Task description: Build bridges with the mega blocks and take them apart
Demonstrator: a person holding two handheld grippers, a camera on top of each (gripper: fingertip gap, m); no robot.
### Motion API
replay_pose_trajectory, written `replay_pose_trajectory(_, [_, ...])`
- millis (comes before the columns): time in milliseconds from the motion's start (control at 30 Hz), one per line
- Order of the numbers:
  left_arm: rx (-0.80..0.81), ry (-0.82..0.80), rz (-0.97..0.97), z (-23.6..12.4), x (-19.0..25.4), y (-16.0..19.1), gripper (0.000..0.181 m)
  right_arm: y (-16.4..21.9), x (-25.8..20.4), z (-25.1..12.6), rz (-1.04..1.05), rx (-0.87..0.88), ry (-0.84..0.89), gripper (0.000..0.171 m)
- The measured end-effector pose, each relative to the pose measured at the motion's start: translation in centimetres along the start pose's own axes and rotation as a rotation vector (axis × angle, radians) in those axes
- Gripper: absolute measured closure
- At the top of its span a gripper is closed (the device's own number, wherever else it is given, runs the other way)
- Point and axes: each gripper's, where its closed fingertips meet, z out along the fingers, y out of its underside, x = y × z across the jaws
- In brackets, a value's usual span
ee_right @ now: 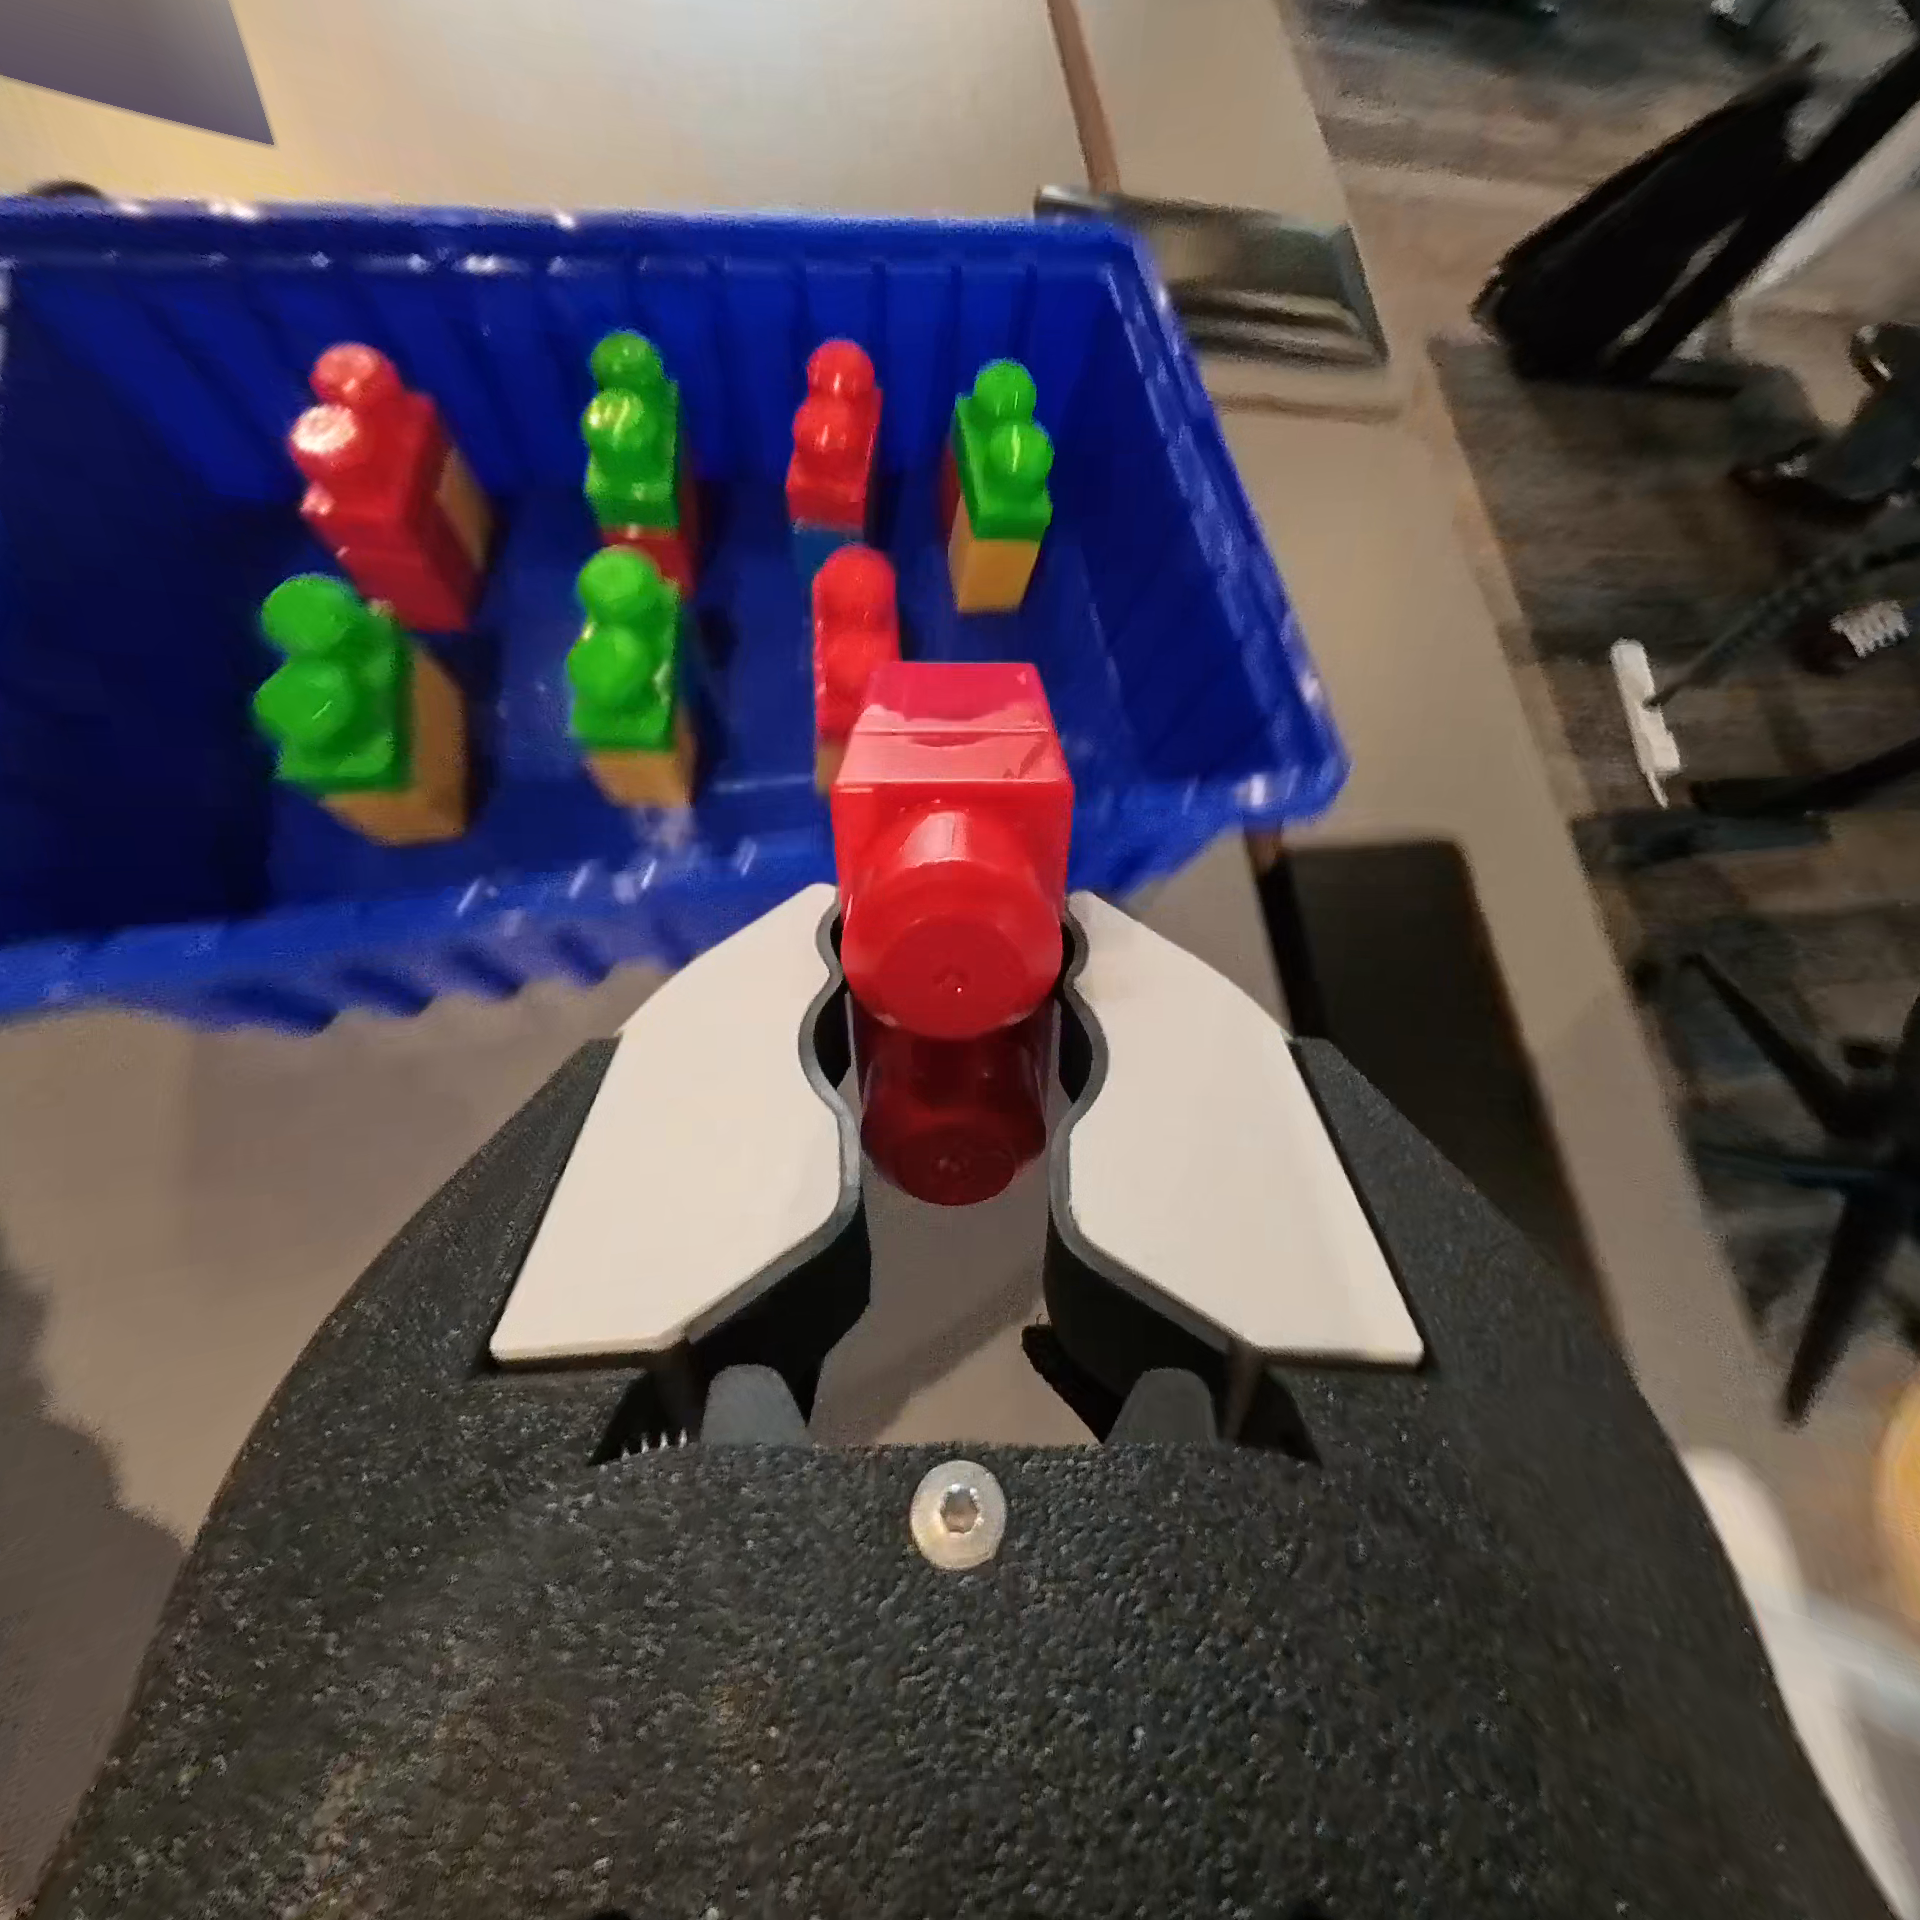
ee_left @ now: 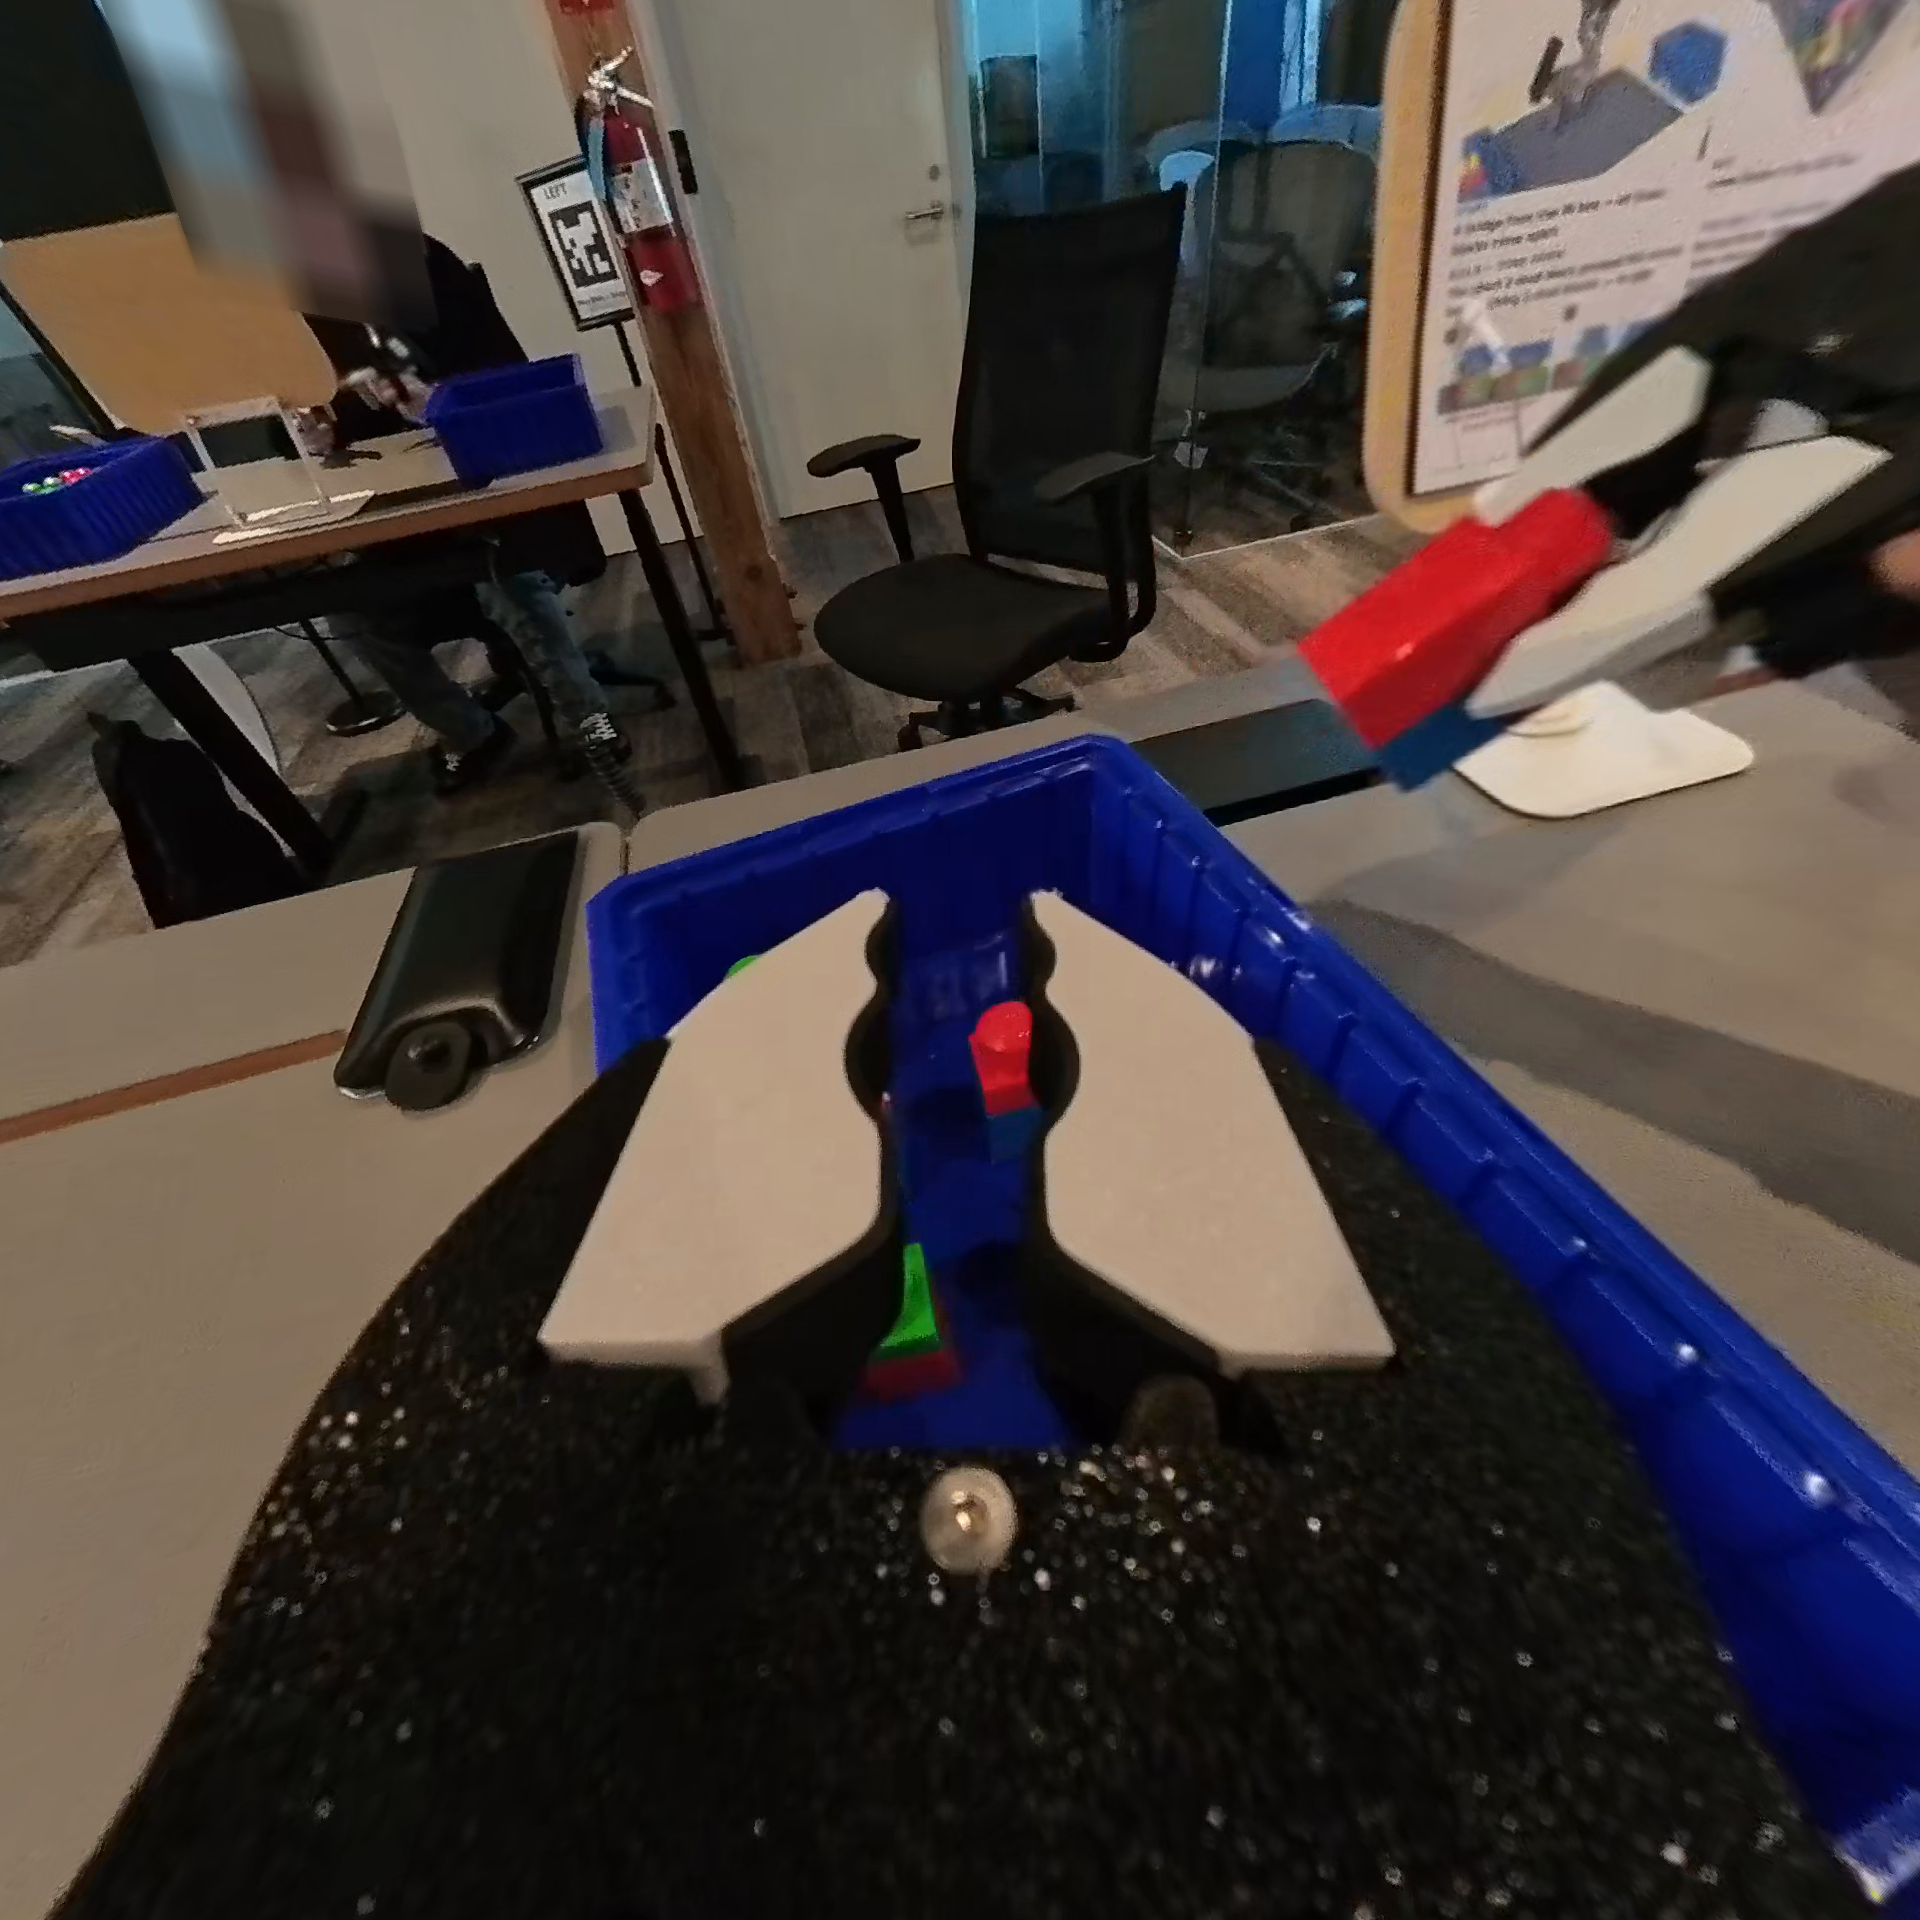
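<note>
A blue bin [ee_right: 1195,436] on the grey table holds several short upright stacks of mega blocks, red or green tops on orange or blue bases, such as a green-topped one [ee_right: 623,665]. My right gripper [ee_right: 951,914] is shut on a red block [ee_right: 951,790], studs facing the camera, held above the table just in front of the bin's near wall. In the left wrist view this block [ee_left: 1444,613] has a blue block under it. My left gripper [ee_left: 961,914] is open and empty above the bin [ee_left: 1351,1060], with a red-on-blue stack [ee_left: 1003,1081] showing between its fingers.
A black flat object [ee_left: 457,977] lies on the table left of the bin. A placard on a white stand [ee_left: 1600,748] stands at the far right. Beyond the table edge are an office chair [ee_left: 1039,520] and another table with blue bins [ee_left: 509,416], where a person sits. Tip to tip, the grippers are about 20 cm apart.
</note>
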Motion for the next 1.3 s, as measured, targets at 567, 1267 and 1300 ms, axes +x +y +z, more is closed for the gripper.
replay_pose_trajectory(567, [-0.031, 0.101, 0.286, 0.0, 10.8, -3.5, 0.162, 12.1, -5.7, -11.2, 0.246, 0.058, 0.043, 0.134])
replay_pose_trajectory(1267, [-0.036, 0.501, 0.345, 9.1, 34.8, 5.5, 0.102, 21.2, -7.3, -10.8, 0.117, -0.433, -0.041, 0.134])
replay_pose_trajectory(1300, [-0.017, 0.487, 0.307, 9.6, 34.6, 5.9, 0.101, 21.6, -7.3, -10.4, 0.113, -0.447, -0.048, 0.134])
